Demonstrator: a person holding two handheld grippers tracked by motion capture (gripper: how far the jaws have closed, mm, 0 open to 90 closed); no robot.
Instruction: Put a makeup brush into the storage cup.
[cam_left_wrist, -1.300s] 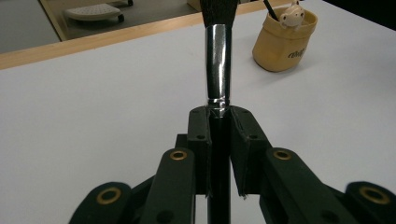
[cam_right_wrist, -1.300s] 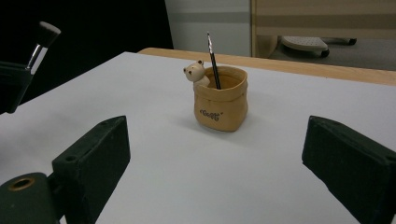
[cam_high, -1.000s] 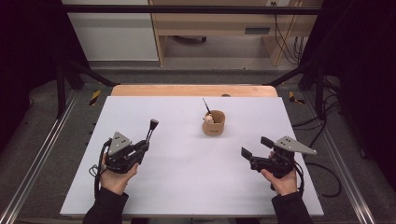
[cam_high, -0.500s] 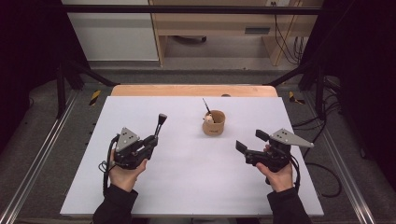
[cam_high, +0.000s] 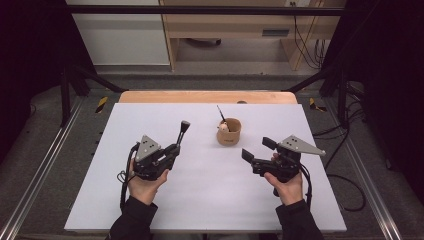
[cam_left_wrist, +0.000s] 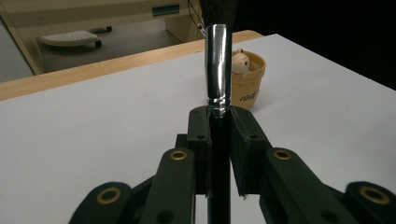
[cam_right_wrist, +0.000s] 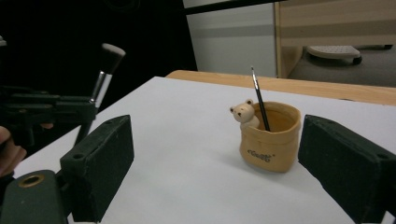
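Note:
A makeup brush with a black handle, silver ferrule and dark bristles stands in my left gripper, which is shut on its handle. In the left gripper view the pads clamp the makeup brush just below the ferrule, and the left gripper points at a tan pot. The tan pot sits mid-table and holds a small bear figure and a thin black brush. My right gripper hovers to the right of the pot, open and holding nothing. In the right gripper view the pot lies beyond the right gripper.
The white tabletop ends at a wooden strip on the far side. Metal rails run along both sides. Cables lie on the floor at the right. A wooden desk stands beyond.
Both hands have drifted inward toward the pot: the left gripper to the right with the makeup brush, the right gripper to the left and slightly higher. The pot has not moved.

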